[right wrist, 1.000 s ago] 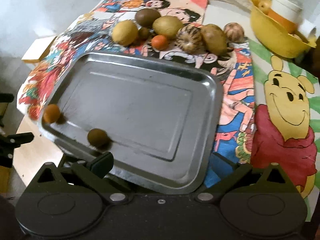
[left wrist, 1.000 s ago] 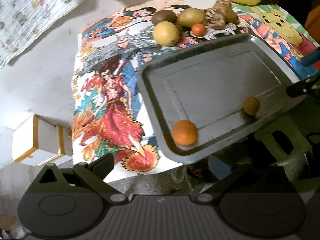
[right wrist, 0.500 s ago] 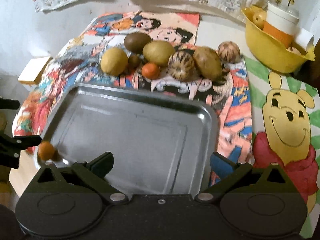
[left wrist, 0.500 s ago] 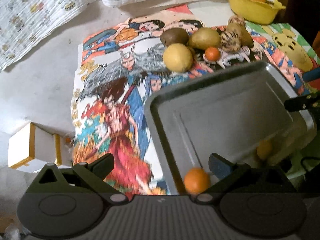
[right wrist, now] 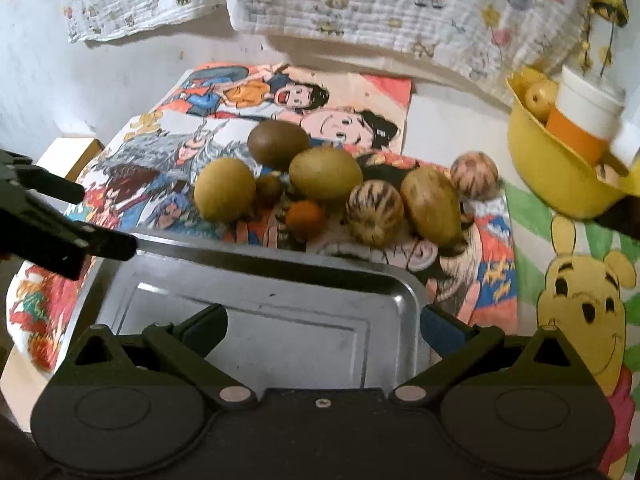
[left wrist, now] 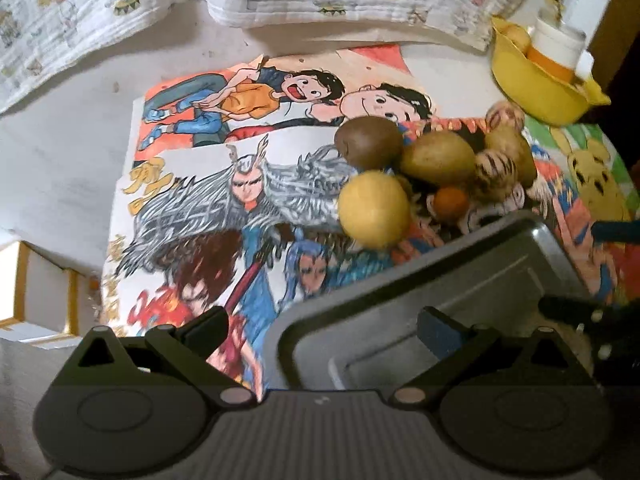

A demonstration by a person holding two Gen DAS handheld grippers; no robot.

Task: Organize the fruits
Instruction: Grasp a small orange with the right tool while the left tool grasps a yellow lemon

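both wrist views close, sharing tray point(left wrist: 460, 280), fruits point(right wrist: 324, 174)

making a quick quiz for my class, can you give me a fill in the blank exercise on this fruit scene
1. The pile of fruit lies on the cartoon-printed cloth, just beyond the far rim of the metal ____.
2. The white and orange cup stands inside a bowl coloured ____.
3. The smallest bright fruit in the pile, the one nearest the rim, is coloured ____.
4. The jaws of the right hand-held gripper stand ____, with nothing between them.

Missing words: tray; yellow; orange; open
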